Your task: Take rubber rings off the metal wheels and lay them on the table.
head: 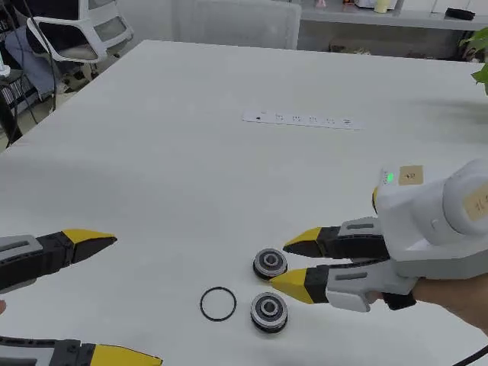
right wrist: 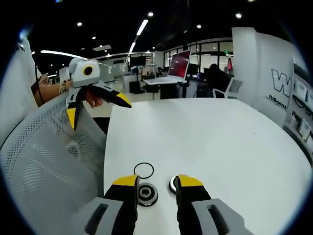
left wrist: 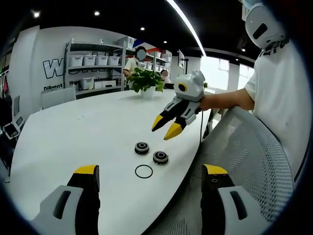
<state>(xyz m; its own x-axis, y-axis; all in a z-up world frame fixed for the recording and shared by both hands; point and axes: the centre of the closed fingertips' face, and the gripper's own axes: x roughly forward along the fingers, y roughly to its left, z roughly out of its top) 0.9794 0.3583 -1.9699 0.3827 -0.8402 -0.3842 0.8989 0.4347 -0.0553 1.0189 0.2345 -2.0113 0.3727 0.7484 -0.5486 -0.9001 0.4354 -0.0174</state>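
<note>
Our right claw (head: 299, 264) is open and holds nothing. The far wheel (head: 270, 263) and the near wheel (head: 269, 311) sit on the white surface (head: 229, 152) just past its tips, almost touching them. One ring (head: 218, 303) lies flat beside the near wheel. Our left claw (head: 122, 299) is open wide too, well apart from the wheels. So the right claw is the nearer one, we think.

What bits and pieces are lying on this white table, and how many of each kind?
Metal wheels: 2
Loose rubber ring: 1
Power strip: 1
Total: 4
</note>
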